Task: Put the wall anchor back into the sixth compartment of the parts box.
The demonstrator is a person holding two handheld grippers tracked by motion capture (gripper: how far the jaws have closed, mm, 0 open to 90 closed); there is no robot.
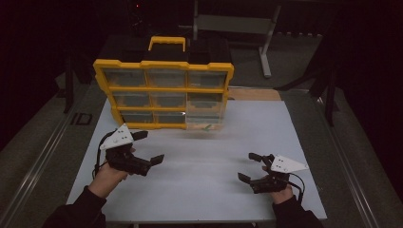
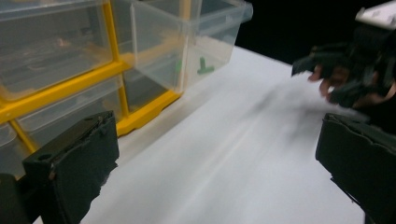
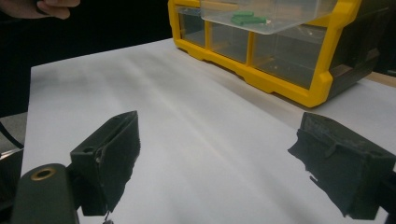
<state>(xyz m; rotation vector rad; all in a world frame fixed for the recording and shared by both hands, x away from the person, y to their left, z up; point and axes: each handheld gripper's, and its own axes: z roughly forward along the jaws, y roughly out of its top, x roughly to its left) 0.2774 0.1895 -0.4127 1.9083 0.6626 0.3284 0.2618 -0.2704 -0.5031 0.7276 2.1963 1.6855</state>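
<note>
Both hands low, left gripper [image 1: 148, 147] and right gripper [image 1: 250, 166] (jaws spread).

Dim room, grey floor [image 1: 43, 123], white-topped table [image 1: 199, 190], grey metal stand [image 1: 237, 23] beyond, dark surroundings.

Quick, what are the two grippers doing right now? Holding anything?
Left gripper: open, holding nothing.
Right gripper: open, holding nothing.

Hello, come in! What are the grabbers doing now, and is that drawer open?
Left gripper open, empty. Right gripper open, empty. Bottom-right drawer of the yellow cabinet pulled out, green bits inside. Nothing between.
</note>
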